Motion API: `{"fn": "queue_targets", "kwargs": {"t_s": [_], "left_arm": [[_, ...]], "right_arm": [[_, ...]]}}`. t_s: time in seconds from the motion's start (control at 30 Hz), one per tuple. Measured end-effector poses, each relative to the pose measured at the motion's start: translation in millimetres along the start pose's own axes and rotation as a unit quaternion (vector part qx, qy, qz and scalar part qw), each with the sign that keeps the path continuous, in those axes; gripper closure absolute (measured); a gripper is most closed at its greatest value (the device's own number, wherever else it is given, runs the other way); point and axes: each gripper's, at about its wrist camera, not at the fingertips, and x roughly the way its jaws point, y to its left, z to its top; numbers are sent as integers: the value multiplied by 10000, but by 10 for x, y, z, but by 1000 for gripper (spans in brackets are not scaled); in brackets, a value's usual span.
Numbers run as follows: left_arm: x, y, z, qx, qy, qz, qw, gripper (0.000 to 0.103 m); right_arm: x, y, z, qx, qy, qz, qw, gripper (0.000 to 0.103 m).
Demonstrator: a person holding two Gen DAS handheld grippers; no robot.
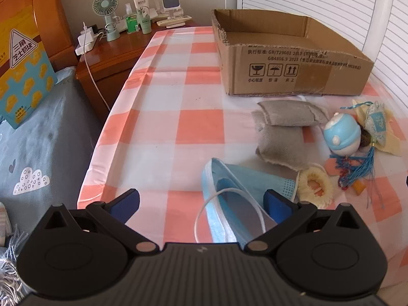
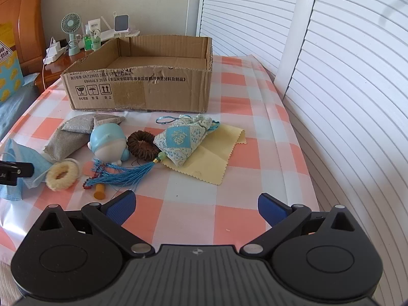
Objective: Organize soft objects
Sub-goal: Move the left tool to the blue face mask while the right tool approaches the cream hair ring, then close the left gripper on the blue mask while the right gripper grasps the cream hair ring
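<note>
An open cardboard box stands at the back of the checked table. In front of it lie two grey cloth pouches, a blue face mask, a cream fluffy hair ring, a brown hair ring, a blue patterned sachet with tassel, a yellow cloth and a blue-white toy figure. My left gripper is open, low over the mask. My right gripper is open and empty, short of the yellow cloth.
A wooden nightstand with a small fan, bottles and chargers stands behind the table on the left. A bed with grey bedding lies to the left. White louvred doors line the right side. A small orange piece lies near the tassel.
</note>
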Motion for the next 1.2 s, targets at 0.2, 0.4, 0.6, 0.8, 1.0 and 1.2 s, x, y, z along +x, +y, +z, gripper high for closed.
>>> {"fn": "queue_targets", "kwargs": {"t_s": [0.2,0.4,0.6,0.8,1.0,1.2], "left_arm": [[48,115,-97,-312,141,-73,9994,0],[70,61,-144,-505,103,-158,9985,0],[64,28,-191,-683,-140,-34,9976,0],[-10,-20,-154,-856,-124,-145,9961,4],[-49,-145,-124,-872,-214,-497,9947,34],[-47,-207,-70,-811,-305,-643,9942,60]], "right_arm": [[64,-14,-22,-73,11,4,10000,0],[126,-20,-63,-180,21,-26,9998,0],[165,-41,-103,-256,-94,79,9996,0],[182,-27,-180,-498,-272,364,9977,0],[126,13,-217,-786,-446,541,9944,0],[63,75,-224,-961,-580,761,9908,0]]}}
